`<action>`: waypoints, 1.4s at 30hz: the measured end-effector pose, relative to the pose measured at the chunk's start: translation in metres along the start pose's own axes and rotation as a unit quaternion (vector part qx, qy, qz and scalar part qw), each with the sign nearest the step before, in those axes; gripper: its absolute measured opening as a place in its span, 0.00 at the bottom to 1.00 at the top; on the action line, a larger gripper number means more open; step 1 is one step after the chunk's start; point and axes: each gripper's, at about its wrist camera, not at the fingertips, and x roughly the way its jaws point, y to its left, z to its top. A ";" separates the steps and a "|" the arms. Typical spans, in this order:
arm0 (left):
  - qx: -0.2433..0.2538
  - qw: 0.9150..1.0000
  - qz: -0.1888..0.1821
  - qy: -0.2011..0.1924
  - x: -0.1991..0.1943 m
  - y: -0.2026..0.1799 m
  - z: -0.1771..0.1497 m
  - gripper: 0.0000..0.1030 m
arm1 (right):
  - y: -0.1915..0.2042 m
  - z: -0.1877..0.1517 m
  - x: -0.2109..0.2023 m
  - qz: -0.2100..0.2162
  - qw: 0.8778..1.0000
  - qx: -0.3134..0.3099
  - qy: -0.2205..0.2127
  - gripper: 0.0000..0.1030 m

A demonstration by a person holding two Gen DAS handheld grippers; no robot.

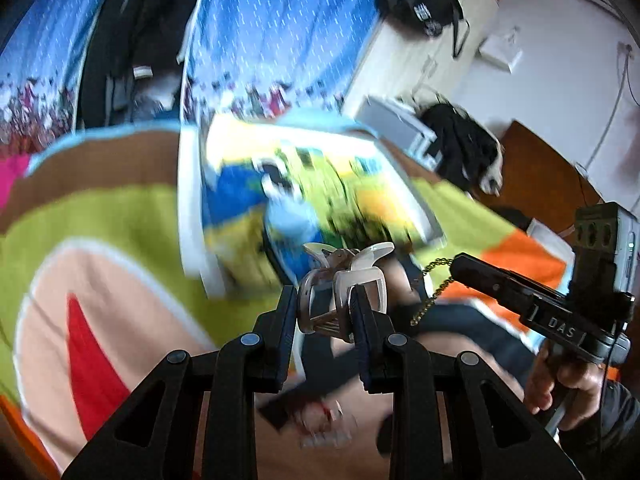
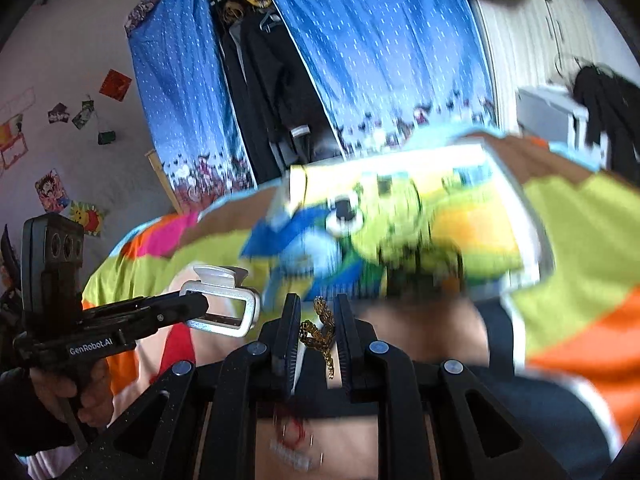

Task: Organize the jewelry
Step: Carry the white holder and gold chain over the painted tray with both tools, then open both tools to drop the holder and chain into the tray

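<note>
Motion blur is smearing the cartoon-print blanket (image 1: 120, 220) and the picture box (image 2: 400, 216) lying on it. The left gripper (image 1: 325, 308) is pinching a pale silver claw hair clip (image 1: 344, 280); the right gripper (image 2: 318, 324) is pinching a dangling gold chain (image 2: 320, 332).

"DAS" on right hand-held gripper (image 1: 460, 266); "GenRobot.AI" on left hand-held gripper (image 2: 202, 304).

Glossy plastic hair claw (image 1: 342, 292); gold metal chain (image 2: 320, 330).
</note>
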 end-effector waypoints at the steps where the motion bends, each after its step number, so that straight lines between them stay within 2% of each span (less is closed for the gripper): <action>1: -0.003 1.000 0.009 -0.009 0.002 0.002 0.009 0.22 | 0.001 0.011 0.005 0.000 1.000 -0.002 -0.006 0.16; 5: -0.013 0.999 0.038 -0.032 0.011 0.016 0.033 0.22 | 0.000 0.040 0.026 0.001 0.999 -0.004 -0.035 0.16; 9: -0.017 0.998 0.061 -0.028 0.032 0.032 0.043 0.22 | -0.004 0.045 0.054 0.002 0.999 0.007 -0.036 0.16; 16: -0.013 0.997 0.081 0.001 0.069 0.053 0.037 0.22 | -0.019 0.019 0.099 -0.015 1.000 0.019 0.003 0.16; 23: -0.022 0.996 0.089 0.011 0.080 0.068 0.033 0.22 | -0.029 -0.001 0.110 -0.035 0.999 0.014 0.016 0.16; 28: -0.005 0.995 0.102 0.012 0.079 0.063 0.032 0.23 | -0.031 -0.012 0.112 -0.063 0.998 0.005 0.022 0.17; 29: 0.001 0.994 0.109 0.013 0.079 0.060 0.032 0.23 | -0.032 -0.014 0.110 -0.067 0.998 0.004 0.021 0.19; 31: 0.015 0.992 0.121 0.013 0.079 0.055 0.030 0.25 | -0.032 -0.017 0.105 -0.076 0.997 0.001 0.013 0.32; 34: 0.025 0.992 0.126 0.008 0.075 0.049 0.025 0.38 | -0.030 -0.019 0.094 -0.083 0.997 -0.005 -0.002 0.42; 36: 0.023 0.992 0.128 0.002 0.071 0.046 0.021 0.52 | -0.029 -0.019 0.085 -0.089 0.996 -0.008 -0.012 0.46; 38: 0.020 0.991 0.129 -0.005 0.064 0.042 0.019 0.57 | -0.027 -0.018 0.072 -0.095 0.995 -0.012 -0.025 0.50; 41: 0.023 0.991 0.131 -0.012 0.054 0.033 0.016 0.63 | -0.023 -0.017 0.054 -0.100 0.994 -0.014 -0.043 0.64; 42: 0.026 0.991 0.132 -0.015 0.050 0.029 0.015 0.65 | -0.022 -0.016 0.047 -0.102 0.993 -0.012 -0.050 0.72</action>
